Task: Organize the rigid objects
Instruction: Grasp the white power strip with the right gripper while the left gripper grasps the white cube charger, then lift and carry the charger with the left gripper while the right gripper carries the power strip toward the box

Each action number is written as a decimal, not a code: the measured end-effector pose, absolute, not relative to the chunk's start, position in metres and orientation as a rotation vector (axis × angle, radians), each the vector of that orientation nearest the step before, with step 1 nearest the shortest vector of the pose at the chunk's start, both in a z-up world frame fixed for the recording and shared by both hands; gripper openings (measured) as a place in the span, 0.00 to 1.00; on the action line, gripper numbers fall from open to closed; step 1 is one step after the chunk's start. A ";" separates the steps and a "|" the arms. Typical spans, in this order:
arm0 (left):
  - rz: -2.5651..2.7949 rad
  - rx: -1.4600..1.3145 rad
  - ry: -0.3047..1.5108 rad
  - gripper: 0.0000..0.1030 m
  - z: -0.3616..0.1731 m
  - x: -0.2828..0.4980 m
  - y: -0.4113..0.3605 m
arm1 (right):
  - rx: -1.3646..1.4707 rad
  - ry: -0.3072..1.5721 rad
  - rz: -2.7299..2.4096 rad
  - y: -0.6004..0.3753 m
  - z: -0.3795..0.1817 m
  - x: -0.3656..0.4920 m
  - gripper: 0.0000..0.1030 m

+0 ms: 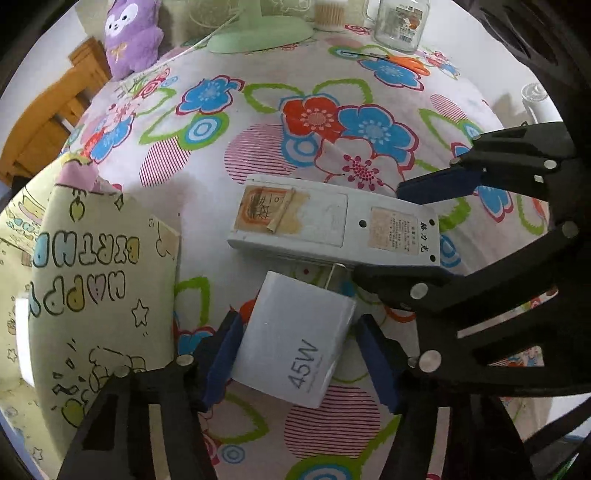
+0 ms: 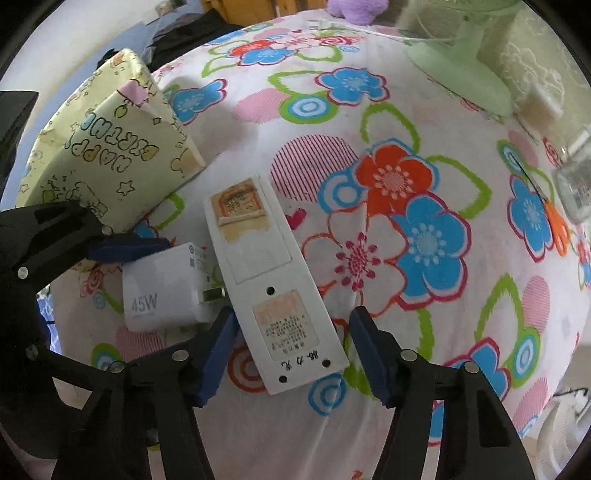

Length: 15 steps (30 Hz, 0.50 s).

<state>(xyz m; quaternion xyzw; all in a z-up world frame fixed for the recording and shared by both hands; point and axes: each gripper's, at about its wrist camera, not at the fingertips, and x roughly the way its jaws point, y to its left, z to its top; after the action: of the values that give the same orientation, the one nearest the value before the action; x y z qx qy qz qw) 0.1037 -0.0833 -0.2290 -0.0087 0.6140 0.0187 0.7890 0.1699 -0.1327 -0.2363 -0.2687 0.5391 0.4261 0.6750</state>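
Observation:
A white 45W charger (image 1: 291,343) lies on the flowered tablecloth (image 1: 258,122), its prongs toward a white power strip (image 1: 332,225) that lies face down. My left gripper (image 1: 297,360) points down and straddles the charger. Its left pad rests against the charger's side, while a thin gap shows at the right pad. In the right wrist view my right gripper (image 2: 291,347) straddles the near end of the power strip (image 2: 273,280), and cloth shows between the strip and the right pad. The charger (image 2: 166,291) sits just left of it, under a blue left-gripper pad.
A yellow gift-wrapped box (image 1: 99,280) stands close to the left of the charger, near the table's edge. At the back are a purple plush toy (image 1: 131,37), a green fan base (image 1: 258,35), a glass jar (image 1: 400,26) and orange-handled scissors (image 1: 406,64).

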 end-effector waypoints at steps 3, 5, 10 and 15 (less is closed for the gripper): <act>0.041 -0.034 1.322 0.53 -0.228 0.103 -0.084 | -0.606 1.206 0.969 -0.132 -0.236 0.168 0.56; 0.041 -0.034 1.323 0.53 -0.229 0.101 -0.084 | -0.603 1.206 0.968 -0.134 -0.236 0.166 0.54; 0.039 -0.024 1.322 0.52 -0.228 0.101 -0.085 | -0.589 1.212 0.938 -0.150 -0.229 0.159 0.52; 0.040 -0.018 1.325 0.52 -0.228 0.100 -0.085 | -0.546 1.249 0.892 -0.172 -0.225 0.155 0.52</act>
<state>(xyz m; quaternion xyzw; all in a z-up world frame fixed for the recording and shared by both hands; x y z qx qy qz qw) 0.1005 -0.0851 -0.2279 -0.0084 0.6150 0.0187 0.7883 0.1548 -0.1720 -0.2247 -0.2437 0.5578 0.3983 0.6862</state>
